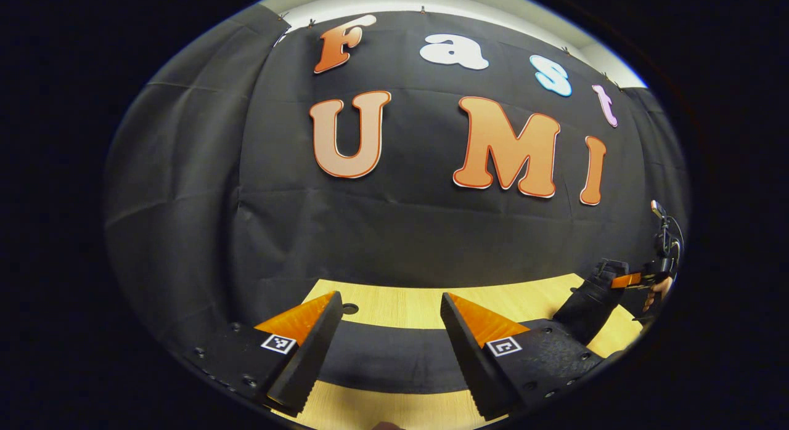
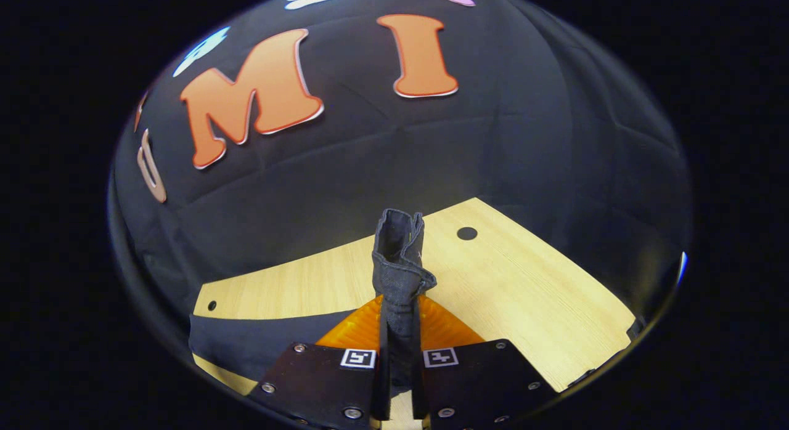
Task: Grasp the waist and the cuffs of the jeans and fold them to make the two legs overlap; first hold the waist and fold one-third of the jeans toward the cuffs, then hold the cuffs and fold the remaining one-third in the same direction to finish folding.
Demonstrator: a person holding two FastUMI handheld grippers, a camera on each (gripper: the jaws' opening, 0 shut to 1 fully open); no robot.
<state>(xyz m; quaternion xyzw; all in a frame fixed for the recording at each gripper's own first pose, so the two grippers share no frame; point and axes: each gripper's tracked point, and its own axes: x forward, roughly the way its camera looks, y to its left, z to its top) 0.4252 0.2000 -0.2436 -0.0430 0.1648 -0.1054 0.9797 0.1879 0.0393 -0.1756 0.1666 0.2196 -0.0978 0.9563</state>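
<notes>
Right gripper [image 2: 399, 331] clamping dark denim jeans [image 2: 399, 263] end, lifting; left gripper [image 1: 391, 331] gaping empty (nothing held) over flat span running rightward across wooden table [image 2: 524, 288].

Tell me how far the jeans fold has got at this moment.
Early stage. Done: the right gripper has clamped an end of the jeans and holds it raised off the wooden table; whether waist or cuff cannot be told. In hand: the left gripper hangs open above the cloth lying flat, gripping nothing. Left: the leg overlap, as far as can be seen, and both one-third folds.
</notes>
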